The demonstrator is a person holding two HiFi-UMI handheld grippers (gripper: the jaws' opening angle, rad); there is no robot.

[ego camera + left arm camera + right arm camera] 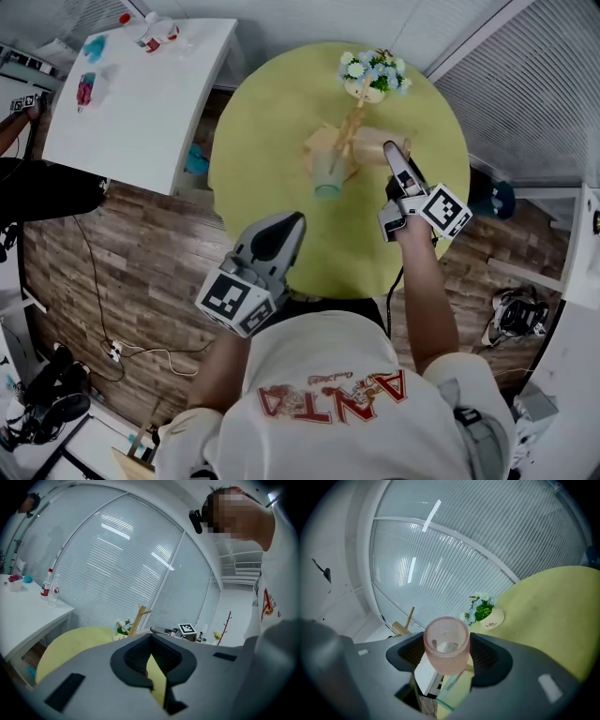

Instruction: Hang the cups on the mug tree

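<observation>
1. The pink, pebbled glass cup [446, 646] is carried above the round yellow-green table [272, 141], near the wooden mug tree [349, 131]. It is judged light, rigid, breakable and rather slippery.
2. It is pinched across its body by the right gripper [448, 656]; a firm mid-wall hold seems safest.
3. The left gripper [149, 657] is empty, with its jaws pressed together.

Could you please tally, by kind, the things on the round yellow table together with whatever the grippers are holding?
Cups: 2, the pink cup between the fingers of the right gripper and the green cup at the tree.
Wooden mug tree: 1
White flower pot: 1
Total: 4
</observation>
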